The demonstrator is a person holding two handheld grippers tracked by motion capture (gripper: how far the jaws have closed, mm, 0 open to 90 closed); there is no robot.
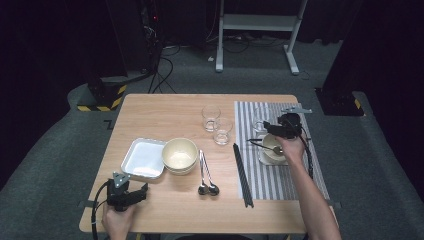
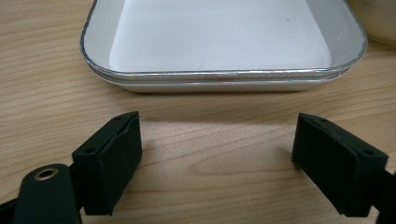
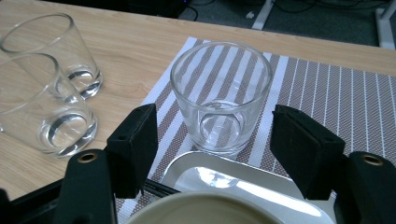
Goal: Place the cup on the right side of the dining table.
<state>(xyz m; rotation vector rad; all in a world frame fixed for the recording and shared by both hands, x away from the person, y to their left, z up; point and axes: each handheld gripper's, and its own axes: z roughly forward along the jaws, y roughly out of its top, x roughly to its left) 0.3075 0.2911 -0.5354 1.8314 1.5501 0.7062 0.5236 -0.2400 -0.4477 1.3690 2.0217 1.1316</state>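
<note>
Glass (image 3: pixel 221 95) just beyond right claw (image 3: pixel 219 149)

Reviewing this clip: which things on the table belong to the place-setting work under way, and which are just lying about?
In hand: glass, striped placemat, bowl on its tray, right gripper.

Lying about: two glasses, two spoons, chopsticks, cream bowl, white tray.

On the striped mat (image 1: pixel 295 172) we find a glass (image 3: pixel 221 93) behind a tray (image 3: pixel 261 186); two more glasses (image 1: pixel 217 124) stand left, off the mat.
</note>
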